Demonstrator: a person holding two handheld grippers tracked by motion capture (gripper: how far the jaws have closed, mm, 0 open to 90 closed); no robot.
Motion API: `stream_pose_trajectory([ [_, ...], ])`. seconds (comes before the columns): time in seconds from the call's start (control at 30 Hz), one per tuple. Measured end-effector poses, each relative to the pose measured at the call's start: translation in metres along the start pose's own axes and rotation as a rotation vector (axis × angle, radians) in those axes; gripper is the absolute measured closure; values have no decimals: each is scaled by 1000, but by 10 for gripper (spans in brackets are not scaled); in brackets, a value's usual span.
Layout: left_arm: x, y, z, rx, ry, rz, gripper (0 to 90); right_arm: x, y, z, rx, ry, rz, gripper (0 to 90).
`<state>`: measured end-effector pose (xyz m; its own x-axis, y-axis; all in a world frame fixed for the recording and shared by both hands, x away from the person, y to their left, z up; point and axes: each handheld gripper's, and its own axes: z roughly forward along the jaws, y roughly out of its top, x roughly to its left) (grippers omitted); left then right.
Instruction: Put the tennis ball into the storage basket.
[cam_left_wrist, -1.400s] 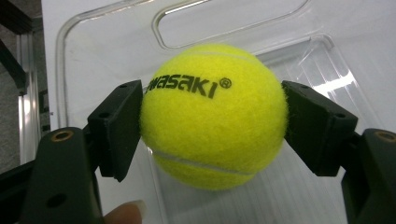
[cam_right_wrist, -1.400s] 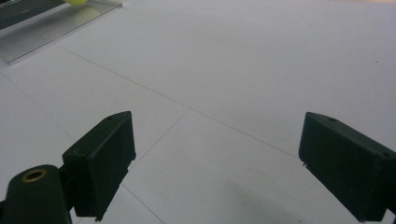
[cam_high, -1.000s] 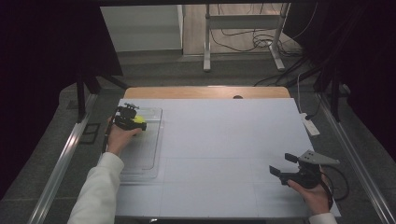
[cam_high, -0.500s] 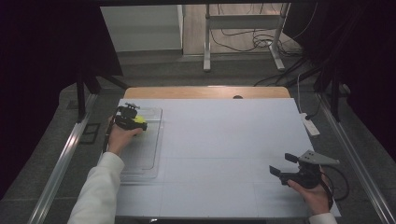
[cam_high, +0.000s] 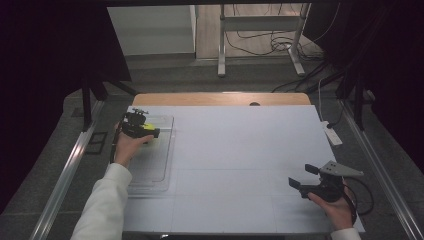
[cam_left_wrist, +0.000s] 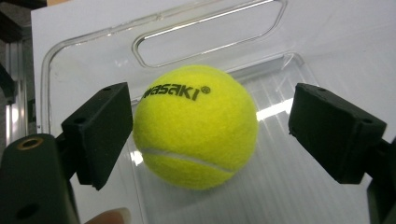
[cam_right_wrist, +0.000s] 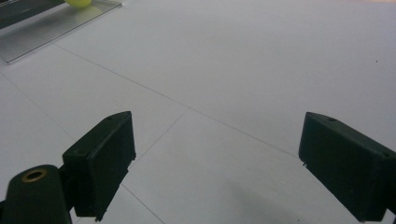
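Tennis ball (cam_left_wrist: 196, 128) sits in the clear tray (cam_left_wrist: 84, 56) at the desk's (cam_high: 240, 150) left, between the left tongs (cam_left_wrist: 210, 135), whose jaws have just been opening and no longer clamp it. Release looks in hand; next, lift clear without nudging it. Farther right, the right tongs (cam_high: 303, 176) hover wide open, empty.

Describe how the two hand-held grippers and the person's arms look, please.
The left gripper and the right gripper each have two black, blocky jaws with small round holes, and a brass-ringed hole shows on the black body beside the jaws. In the high view the right gripper carries a grey three-cornered plate and trails a black cable. The person wears long white sleeves.
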<state>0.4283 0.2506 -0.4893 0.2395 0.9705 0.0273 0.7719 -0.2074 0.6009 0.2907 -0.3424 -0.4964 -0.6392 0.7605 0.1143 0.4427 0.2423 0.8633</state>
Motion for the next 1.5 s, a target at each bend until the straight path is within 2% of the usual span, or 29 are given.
stream_pose_trajectory([
  [0.3, -1, -1, -15, -71, -67, -4, 134, 0, 0, 0, -1, -1, 0, 110],
  [0.5, -2, -3, -24, -118, -106, 17, 134, 0, 0, 0, 0, -1, 0, 110],
  [0.77, -4, -8, -34, -141, -120, 26, 137, 0, 0, 0, 1, -2, 0, 111],
  [1.0, -2, -13, -39, -168, -157, 10, 140, 0, 0, 0, 0, -2, 0, 111],
  [1.3, -6, -21, -49, -211, -199, 24, 144, 0, 0, 1, 0, -2, 2, 110],
  [1.5, -13, -22, -55, -236, -242, 51, 148, -1, 0, 2, 2, -2, 3, 110],
])
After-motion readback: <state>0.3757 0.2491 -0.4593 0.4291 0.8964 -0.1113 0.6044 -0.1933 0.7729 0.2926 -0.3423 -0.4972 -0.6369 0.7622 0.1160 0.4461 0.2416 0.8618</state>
